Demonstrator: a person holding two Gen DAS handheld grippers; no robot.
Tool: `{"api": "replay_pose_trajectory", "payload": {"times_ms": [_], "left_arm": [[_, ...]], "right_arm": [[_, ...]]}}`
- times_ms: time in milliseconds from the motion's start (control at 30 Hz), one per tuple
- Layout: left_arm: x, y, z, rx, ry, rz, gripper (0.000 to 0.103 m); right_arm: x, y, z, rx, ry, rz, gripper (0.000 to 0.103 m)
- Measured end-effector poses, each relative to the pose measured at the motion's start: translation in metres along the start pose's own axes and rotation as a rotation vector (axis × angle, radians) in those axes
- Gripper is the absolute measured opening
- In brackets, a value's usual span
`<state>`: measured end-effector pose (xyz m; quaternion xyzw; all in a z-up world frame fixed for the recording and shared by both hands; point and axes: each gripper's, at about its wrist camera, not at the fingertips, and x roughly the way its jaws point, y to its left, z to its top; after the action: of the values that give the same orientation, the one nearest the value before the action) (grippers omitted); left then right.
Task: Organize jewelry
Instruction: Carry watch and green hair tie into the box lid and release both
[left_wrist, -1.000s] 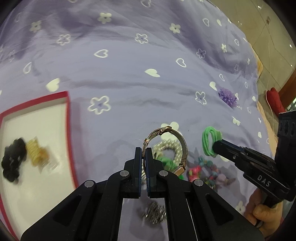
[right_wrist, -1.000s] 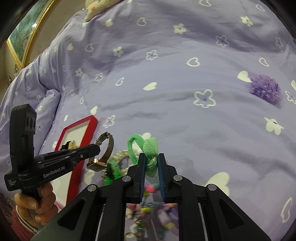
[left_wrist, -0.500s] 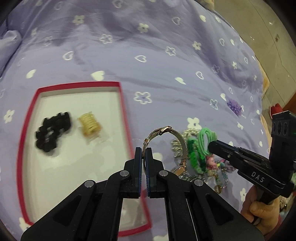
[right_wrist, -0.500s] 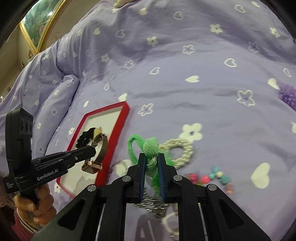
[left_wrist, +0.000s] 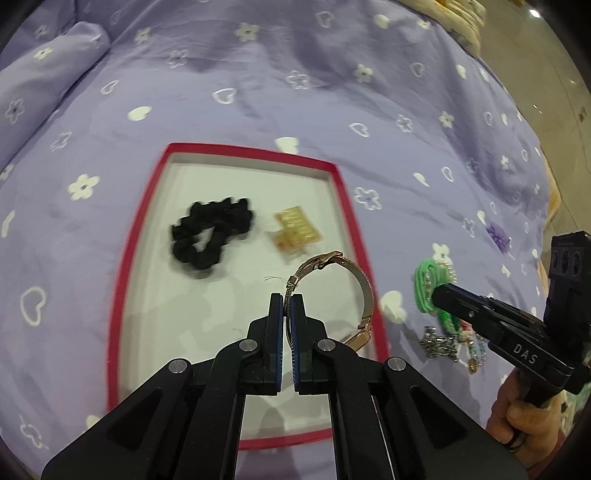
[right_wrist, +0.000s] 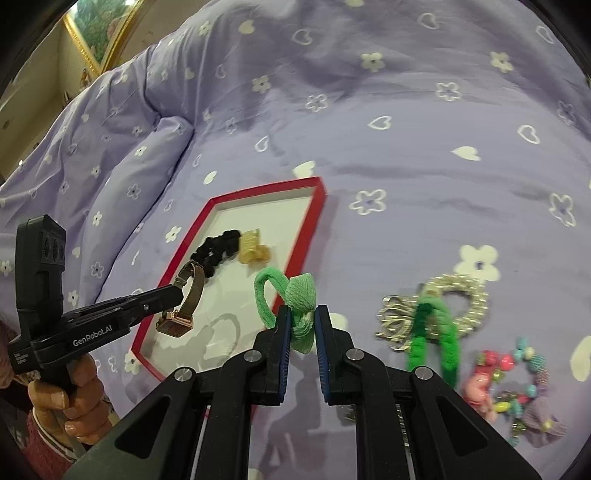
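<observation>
On a lilac bedspread (left_wrist: 258, 92), the left gripper (left_wrist: 287, 306) pinches a mesh-band watch (left_wrist: 332, 280) above the red-rimmed tray (left_wrist: 343, 206); the right gripper (right_wrist: 302, 325) clamps a green hair tie (right_wrist: 291, 295).

scrunchie (left_wrist: 212, 236) & hair clip (left_wrist: 297, 230) in tray (left_wrist: 343, 206) – clip on right, bead pile (right_wrist: 513, 384) right of tray.

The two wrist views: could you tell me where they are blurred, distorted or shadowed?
Left wrist view: fisheye bends the red tray edges; the black scrunchie and gold clip are motion-smeared, the watch sharp. Right wrist view: the bead pile is soft; the watch's shadow falls on the tray floor; dark vignette at the corners.
</observation>
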<state>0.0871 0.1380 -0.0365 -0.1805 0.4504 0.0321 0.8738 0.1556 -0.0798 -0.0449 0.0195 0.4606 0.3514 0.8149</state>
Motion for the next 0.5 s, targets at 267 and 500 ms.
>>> {"api": "replay_pose_trajectory", "payload": {"times_ms": [267,500], "left_arm": [[-0.002,0.032,-0.002,-0.040,-0.006,0.034,0.003],[0.007,0.053,0.001,-0.069,0.002,0.049,0.003]], "right_arm": [[0.022,0.032,0.003,-0.048,0.034,0.027,0.013],[0.047,0.053,0.009,-0.091,0.069,0.029,0.013]]}}
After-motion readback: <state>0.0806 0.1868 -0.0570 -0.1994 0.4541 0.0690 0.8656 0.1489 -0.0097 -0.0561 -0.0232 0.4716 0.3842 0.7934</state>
